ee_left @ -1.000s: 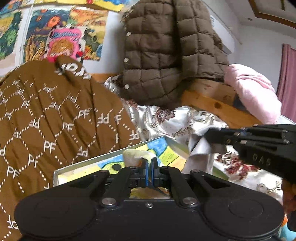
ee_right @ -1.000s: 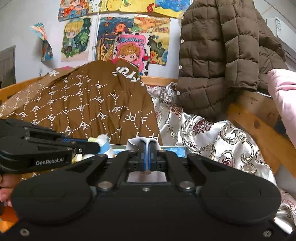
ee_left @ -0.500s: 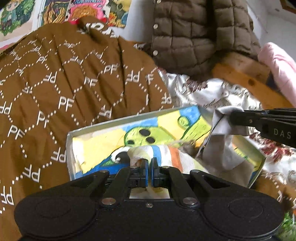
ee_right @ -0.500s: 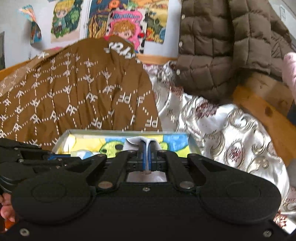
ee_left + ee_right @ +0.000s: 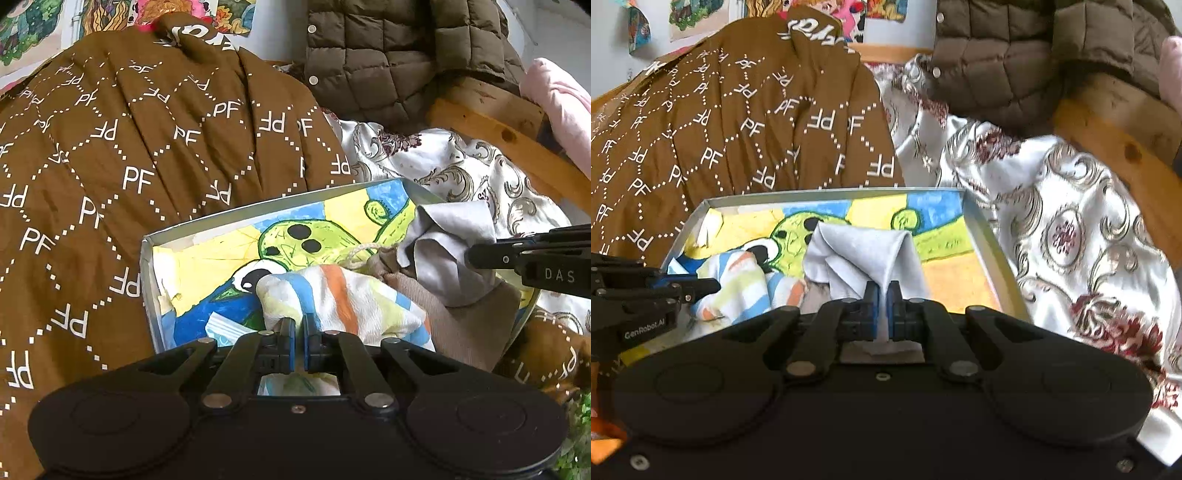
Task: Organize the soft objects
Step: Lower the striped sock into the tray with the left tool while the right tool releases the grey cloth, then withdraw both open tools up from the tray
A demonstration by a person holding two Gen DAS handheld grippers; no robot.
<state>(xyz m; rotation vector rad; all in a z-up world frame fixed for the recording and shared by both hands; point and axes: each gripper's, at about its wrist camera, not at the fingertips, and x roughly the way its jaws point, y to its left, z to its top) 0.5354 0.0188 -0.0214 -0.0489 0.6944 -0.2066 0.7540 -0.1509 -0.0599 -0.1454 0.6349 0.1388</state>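
A shallow box (image 5: 258, 206) with a painted green and yellow cartoon floor lies on the bed. My left gripper (image 5: 299, 328) pinches a corner of a striped white, blue and orange cloth (image 5: 351, 302). That cloth rests on the box floor, and the jaws are just starting to open around it. My right gripper (image 5: 882, 295) is shut on a folded grey cloth (image 5: 864, 254), which hangs over the box's right half. From the right wrist view the left gripper (image 5: 714, 286) and the striped cloth (image 5: 738, 284) sit at lower left. A tan drawstring bag (image 5: 461, 325) lies under the grey cloth (image 5: 450, 251).
A brown quilt (image 5: 129, 166) printed with "PF" is heaped to the left of and behind the box. A silver floral sheet (image 5: 1071, 240) spreads to the right. A brown quilted jacket (image 5: 388, 55) hangs over a wooden bed rail (image 5: 498, 136), with a pink blanket (image 5: 561, 99) beyond.
Both grippers have come down and tilted toward the box. The striped cloth now lies on the box floor, and the grey cloth has dropped from above the rim to inside it.
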